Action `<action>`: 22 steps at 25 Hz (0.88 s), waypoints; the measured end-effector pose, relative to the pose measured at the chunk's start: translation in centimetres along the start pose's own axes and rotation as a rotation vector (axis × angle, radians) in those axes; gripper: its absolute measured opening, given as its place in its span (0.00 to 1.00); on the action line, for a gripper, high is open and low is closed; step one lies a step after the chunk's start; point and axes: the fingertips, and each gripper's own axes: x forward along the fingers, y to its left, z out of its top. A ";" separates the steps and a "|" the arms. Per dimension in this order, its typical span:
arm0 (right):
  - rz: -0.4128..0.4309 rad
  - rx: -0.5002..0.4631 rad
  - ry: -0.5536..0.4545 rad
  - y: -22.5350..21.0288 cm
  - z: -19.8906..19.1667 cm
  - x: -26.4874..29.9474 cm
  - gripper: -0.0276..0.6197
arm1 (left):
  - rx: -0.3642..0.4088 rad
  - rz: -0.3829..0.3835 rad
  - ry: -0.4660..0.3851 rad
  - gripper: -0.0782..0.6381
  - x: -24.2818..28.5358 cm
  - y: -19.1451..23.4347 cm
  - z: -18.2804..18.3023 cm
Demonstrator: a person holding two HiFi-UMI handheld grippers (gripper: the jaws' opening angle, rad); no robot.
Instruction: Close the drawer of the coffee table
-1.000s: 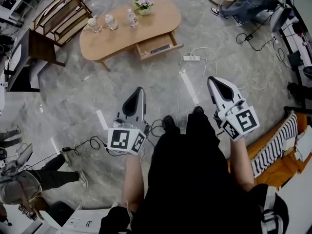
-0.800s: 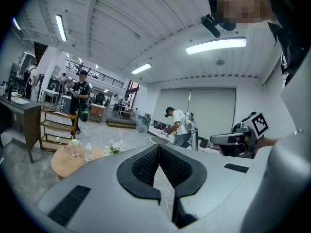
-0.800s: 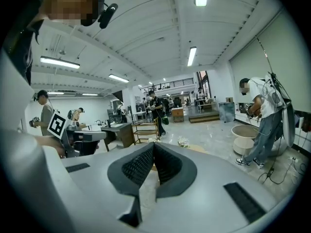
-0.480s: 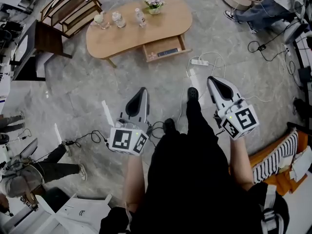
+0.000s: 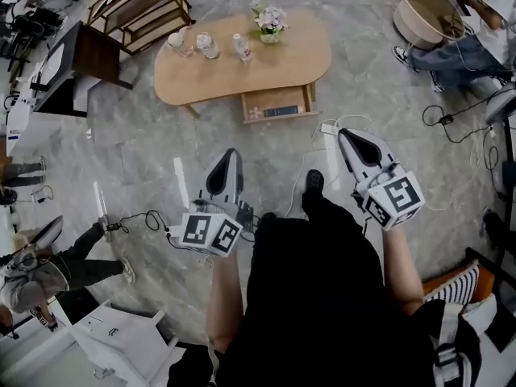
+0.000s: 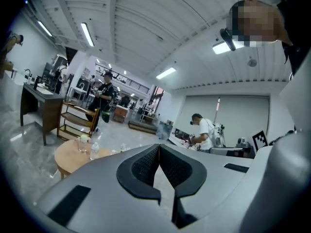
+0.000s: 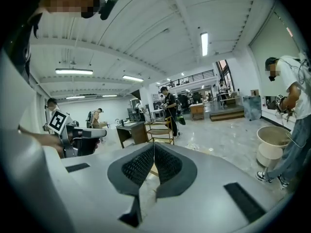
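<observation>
- A big open workshop with a grey marble floor (image 5: 121,151). Cables trail across it and other people are busy round the edges.
- The kidney-shaped wooden coffee table (image 5: 242,67) stands ahead of the person, well apart from both grippers. A flower pot (image 5: 270,21) and a few glasses and bottles (image 5: 208,45) sit on top.
- The drawer (image 5: 278,105) hangs pulled out of the table's near long side, with a dark flat item lying inside.
- Its long axis runs along the table's edge and its front panel faces the person, so it would slide shut straight away from them.
- The left gripper (image 5: 230,153) and right gripper (image 5: 345,134) both have their jaws pressed together with nothing between them.
- I'd call this the approach, as nothing touches the drawer yet. The next move calls for getting near, lowering a gripper and pushing the middle of the front panel squarely inward.
</observation>
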 end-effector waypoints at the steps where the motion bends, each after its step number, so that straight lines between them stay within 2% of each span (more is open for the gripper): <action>1: 0.013 -0.001 0.010 -0.9 -0.2 0.2 0.06 | -0.018 0.023 -0.012 0.13 0.6 0.0 0.0; 3: 0.035 -0.010 0.031 -2.5 -0.5 0.6 0.06 | -0.032 0.056 -0.020 0.13 1.6 -0.1 -0.2; 7: 0.050 -0.006 0.058 -5.0 -1.3 1.2 0.06 | 0.015 0.084 0.029 0.13 3.0 -0.5 -1.5; 11: 0.070 0.017 0.095 -5.7 -2.9 2.3 0.06 | 0.004 0.106 0.062 0.13 3.1 -0.2 -2.6; 17: 0.078 0.032 0.145 -4.7 -4.4 4.5 0.06 | -0.030 0.087 0.112 0.13 3.6 2.1 -4.2; 22: 0.047 0.028 0.181 -4.3 -4.2 7.4 0.06 | 0.011 0.022 0.175 0.13 5.7 5.2 -4.9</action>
